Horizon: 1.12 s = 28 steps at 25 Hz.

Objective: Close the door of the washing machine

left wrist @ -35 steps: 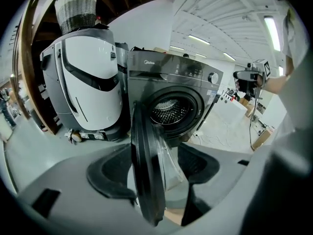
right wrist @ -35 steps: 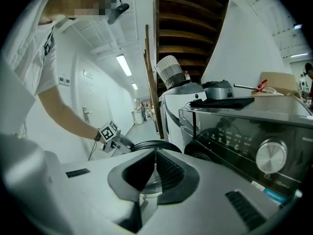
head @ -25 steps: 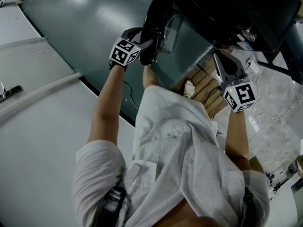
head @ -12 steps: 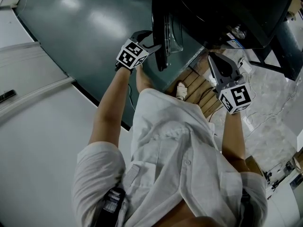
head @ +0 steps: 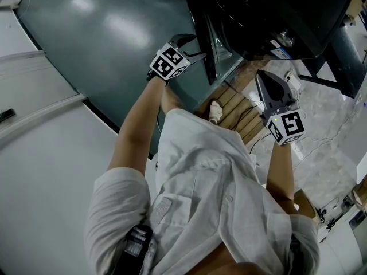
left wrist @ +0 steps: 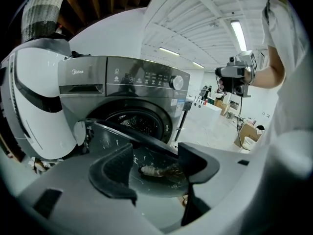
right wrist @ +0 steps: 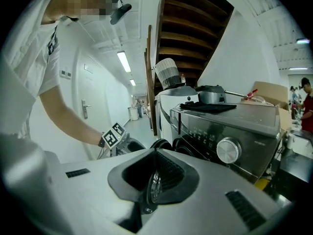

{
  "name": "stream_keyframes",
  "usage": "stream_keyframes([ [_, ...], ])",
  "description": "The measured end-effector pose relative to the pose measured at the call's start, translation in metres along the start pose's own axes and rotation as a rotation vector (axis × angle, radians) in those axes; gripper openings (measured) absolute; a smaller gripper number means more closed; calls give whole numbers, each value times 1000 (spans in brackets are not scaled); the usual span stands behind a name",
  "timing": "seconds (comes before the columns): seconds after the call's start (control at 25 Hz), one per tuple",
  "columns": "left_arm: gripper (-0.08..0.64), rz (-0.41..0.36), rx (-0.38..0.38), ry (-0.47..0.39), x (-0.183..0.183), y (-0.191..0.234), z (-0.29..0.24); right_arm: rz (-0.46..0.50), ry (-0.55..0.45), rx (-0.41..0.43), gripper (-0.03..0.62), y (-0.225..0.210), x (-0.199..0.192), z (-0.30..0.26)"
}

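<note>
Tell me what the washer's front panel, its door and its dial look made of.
Front panel: brushed grey metal or metal-look, soft sheen. Door: dark, likely plastic rim around a clear, reflective window, glass or plastic. Dial: shiny, chrome-like.

Upper left in the head view, the green floor (head: pixel 97 33) lies bare, giving wide room beside the left gripper (head: pixel 192 46). Just right of it the half-open door (head: pixel 206 44) juts out edge-on, leaving only a narrow wedge between itself and the washing machine (head: pixel 275 10). In the left gripper view the door slants across the lower drum mouth, and a white appliance (left wrist: pixel 34 106) crowds the machine's left flank. Centre right, the right gripper (head: pixel 262 78) hangs apart from the machine front, above wooden slats (head: pixel 243 105), with cables (head: pixel 321 145) trailing nearby.
</note>
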<state>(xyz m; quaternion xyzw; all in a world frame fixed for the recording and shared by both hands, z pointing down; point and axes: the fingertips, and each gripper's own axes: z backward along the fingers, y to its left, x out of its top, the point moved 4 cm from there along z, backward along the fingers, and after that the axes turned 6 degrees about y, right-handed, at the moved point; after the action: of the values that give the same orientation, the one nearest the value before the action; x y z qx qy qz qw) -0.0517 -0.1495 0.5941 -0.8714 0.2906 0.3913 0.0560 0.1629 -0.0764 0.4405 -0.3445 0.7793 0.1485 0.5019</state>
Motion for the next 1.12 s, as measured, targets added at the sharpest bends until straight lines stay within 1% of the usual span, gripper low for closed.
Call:
stream_keyframes([
  [0.12, 290, -14, -7, -14, 6, -2, -7, -1, 5, -12, 31, -2, -2, 4],
  [0.32, 290, -69, -11, -11, 16, -6, -20, -1, 12, -25, 31, -4, -7, 9],
  [0.48, 281, -98, 15, -17, 27, -6, -34, -3, 15, -46, 31, -10, -9, 13],
  [0.68, 270, -77, 79, -45, 37, -8, -54, -7, 28, -68, 31, -13, -14, 18],
  [0.88, 270, -42, 112, -95, 58, -8, -75, -19, 35, -90, 31, -21, -20, 21],
  [1.12, 268, 3, 171, -125, 82, -6, -101, -30, 40, -111, 31, -29, -25, 24],
])
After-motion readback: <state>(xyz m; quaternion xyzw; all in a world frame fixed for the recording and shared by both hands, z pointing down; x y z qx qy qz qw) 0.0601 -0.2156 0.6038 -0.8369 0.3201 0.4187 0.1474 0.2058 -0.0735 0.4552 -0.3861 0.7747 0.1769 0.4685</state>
